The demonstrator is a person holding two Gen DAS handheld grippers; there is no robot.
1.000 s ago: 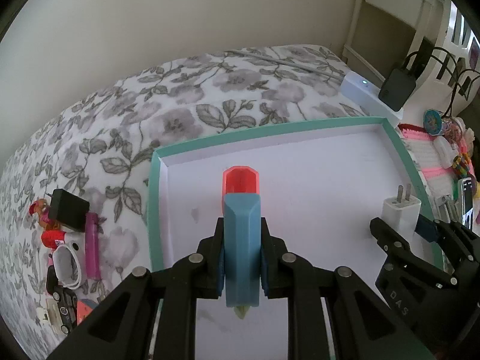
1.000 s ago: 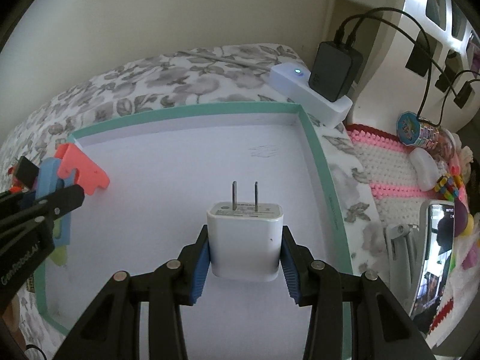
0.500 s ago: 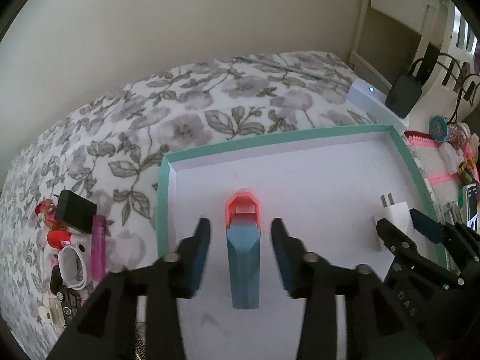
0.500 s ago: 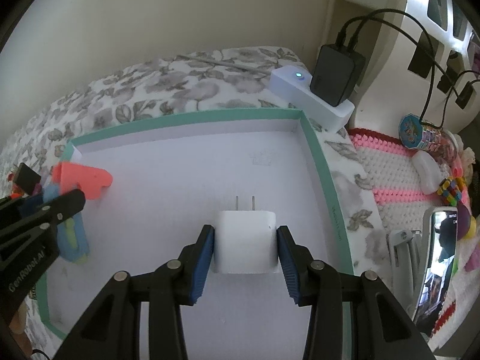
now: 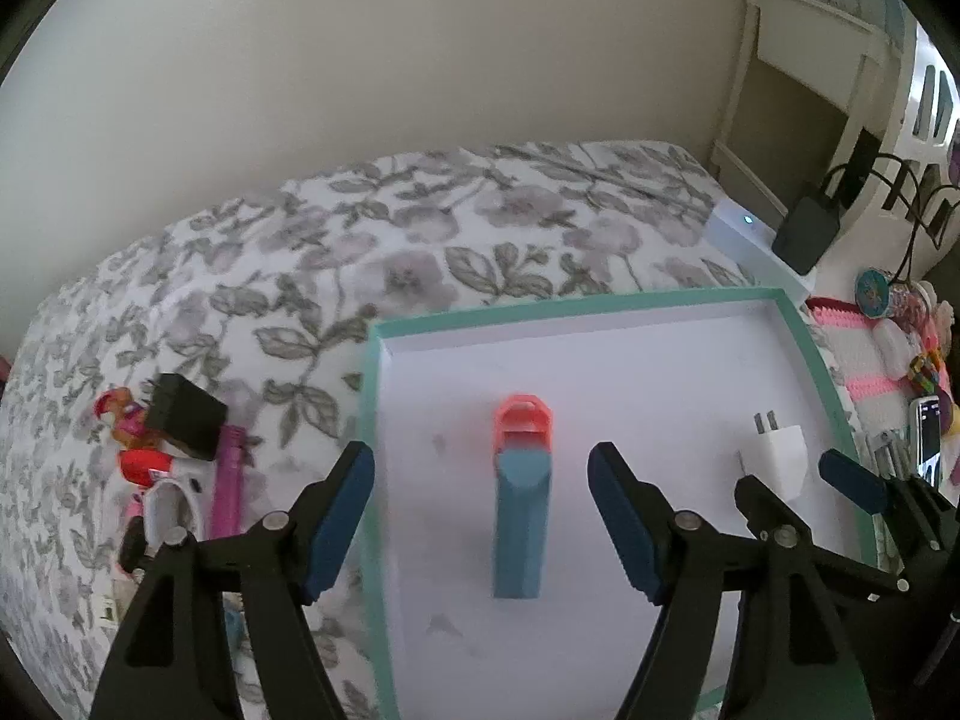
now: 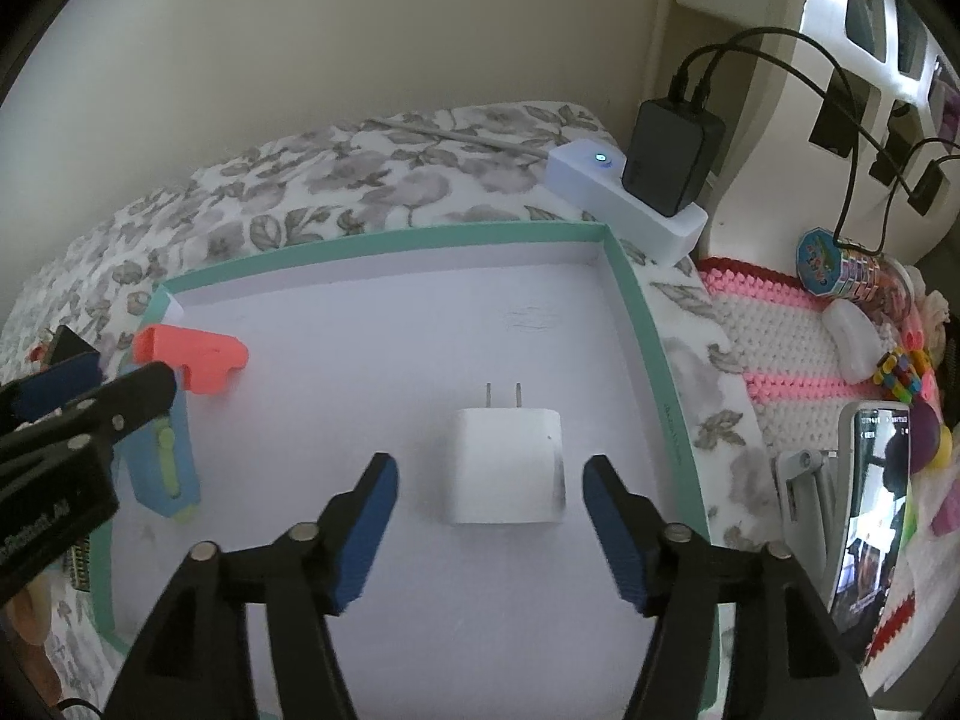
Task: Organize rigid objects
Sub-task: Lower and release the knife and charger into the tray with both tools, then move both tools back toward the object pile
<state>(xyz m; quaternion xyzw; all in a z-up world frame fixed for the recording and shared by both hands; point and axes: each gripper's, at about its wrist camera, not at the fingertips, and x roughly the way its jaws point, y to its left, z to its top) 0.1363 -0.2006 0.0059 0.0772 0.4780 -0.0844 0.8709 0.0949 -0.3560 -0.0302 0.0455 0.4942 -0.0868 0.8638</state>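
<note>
cutter (image 5: 521,504) flat in tray (image 5: 804,336), long axis pointing away, charger (image 6: 507,465) prongs away, left claw (image 5: 480,516) wide, right claw (image 6: 491,525) wide

Your left wrist camera looks forward and down from close above the left part of the tray (image 5: 819,360), facing the wall behind the bed. Your right wrist camera looks the same way from close above the right part of the tray (image 6: 651,324). Both views share the tray floor, the blue and coral tool (image 5: 521,510) (image 6: 174,414) and the white charger (image 5: 780,459) (image 6: 507,465).
</note>
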